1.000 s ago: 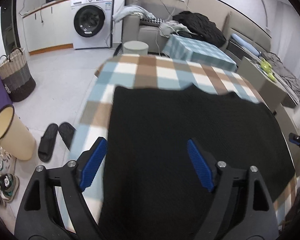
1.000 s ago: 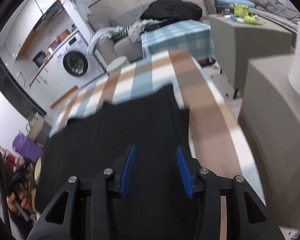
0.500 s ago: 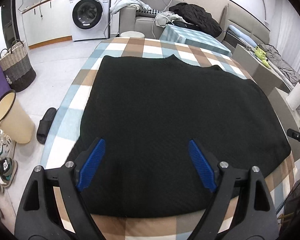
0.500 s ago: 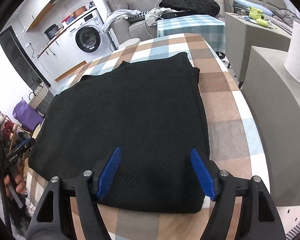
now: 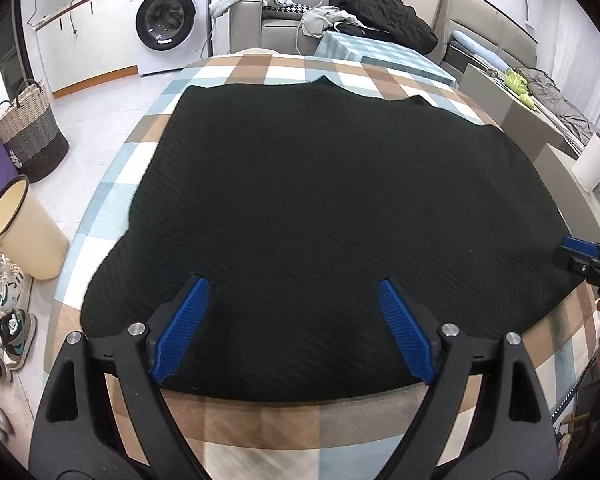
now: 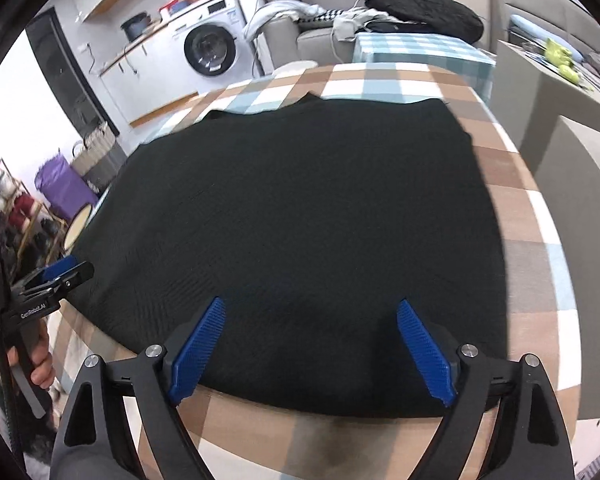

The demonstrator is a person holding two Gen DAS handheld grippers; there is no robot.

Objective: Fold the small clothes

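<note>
A black knit garment (image 5: 320,216) lies spread flat over the checked tablecloth (image 5: 300,428), filling most of the table; it also shows in the right wrist view (image 6: 300,216). My left gripper (image 5: 292,304) is open and empty, hovering above the garment's near edge. My right gripper (image 6: 312,320) is open and empty above the near edge further right. The right gripper's tip shows at the right edge of the left wrist view (image 5: 584,256), and the left gripper at the left edge of the right wrist view (image 6: 48,280).
A cream bin (image 5: 24,232), shoes (image 5: 8,308) and a woven basket (image 5: 32,136) stand on the floor at left. A washing machine (image 5: 168,20), a sofa with clothes (image 5: 372,12) and a second checked table (image 5: 380,56) are behind. Grey cabinets (image 6: 572,128) stand at right.
Both grippers have pulled back toward the near table edge and risen. The right jaws have opened wider. The garment now lies flat and still.
</note>
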